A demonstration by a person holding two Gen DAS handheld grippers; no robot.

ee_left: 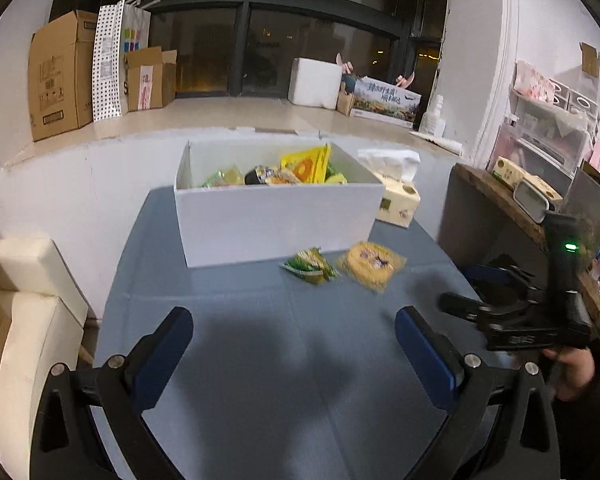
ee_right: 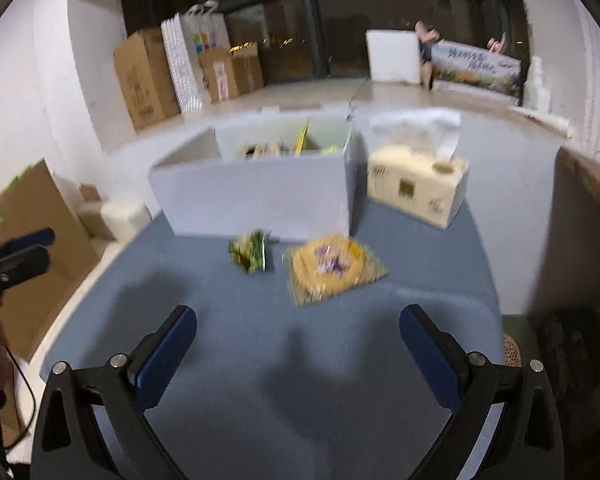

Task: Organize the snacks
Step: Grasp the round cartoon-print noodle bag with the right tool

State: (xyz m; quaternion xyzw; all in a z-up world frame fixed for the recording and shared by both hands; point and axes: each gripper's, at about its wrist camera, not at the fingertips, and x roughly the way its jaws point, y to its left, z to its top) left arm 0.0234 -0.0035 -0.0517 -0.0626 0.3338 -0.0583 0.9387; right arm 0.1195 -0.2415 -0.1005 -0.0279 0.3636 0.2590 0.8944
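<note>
A white box [ee_left: 276,220] [ee_right: 260,196] stands at the back of the blue table [ee_left: 260,352] [ee_right: 240,360] with several snack packets inside. Two packets lie on the table in front of it: a small green one [ee_left: 310,267] [ee_right: 250,255] and, to its right, a round yellow pastry in clear wrap [ee_left: 371,265] [ee_right: 332,270]. My left gripper [ee_left: 294,328] is open and empty, well short of both. My right gripper [ee_right: 298,326] is open too, just short of the yellow pastry. In the left wrist view the right gripper [ee_left: 472,290] shows at the right, held by a hand [ee_left: 576,372].
A tissue box [ee_left: 398,200] [ee_right: 416,184] stands right of the white box. A dark side table [ee_left: 496,216] flanks the right edge. A cream seat [ee_left: 24,304] and cardboard [ee_right: 28,248] lie to the left. Cartons and bags line the ledge [ee_left: 220,116] behind.
</note>
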